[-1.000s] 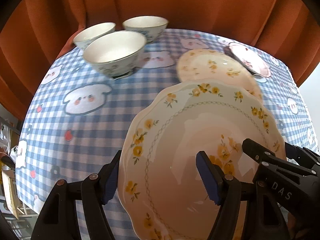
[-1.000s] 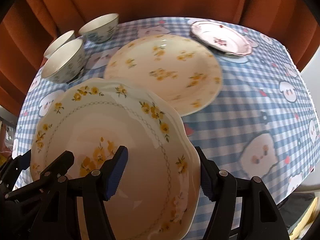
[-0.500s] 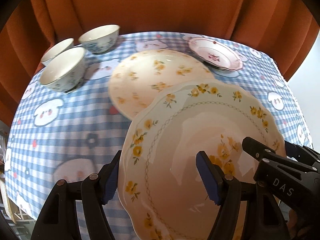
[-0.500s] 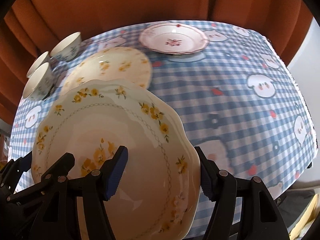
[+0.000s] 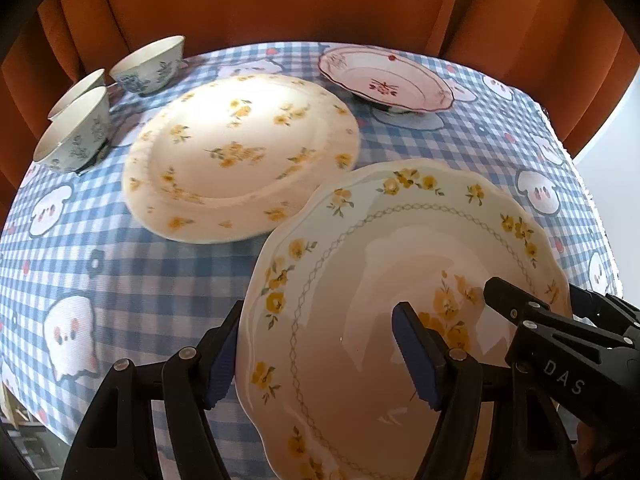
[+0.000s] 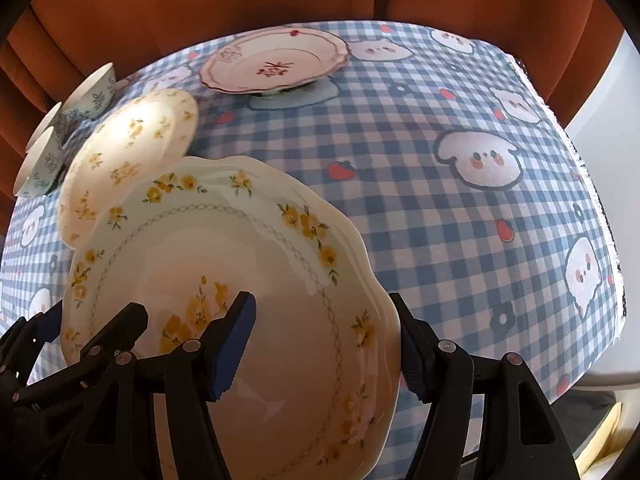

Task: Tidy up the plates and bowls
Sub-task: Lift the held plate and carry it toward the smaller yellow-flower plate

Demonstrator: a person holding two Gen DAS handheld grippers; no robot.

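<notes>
Rust-orange curtain [image 5: 280,4] behind checked tablecloth [image 6: 420,184]

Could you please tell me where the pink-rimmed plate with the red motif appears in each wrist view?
Left wrist: pink-rimmed plate at upper right of centre, on the far tablecloth.
Right wrist: the plate at upper centre-left.
Shared landmark: round yellow-flowered plate, lying to its left.

Glossy glazed plate [image 5: 400,280] (cloth tablecloth [image 5: 160,280])

Bright, soft daylight; white glare at three o'clock. Sheen on the scalloped plate [image 5: 384,280], motion blur on the flat plate [image 5: 240,156]. Fisheye bends the tabletop [image 6: 440,184]; corners black.
</notes>
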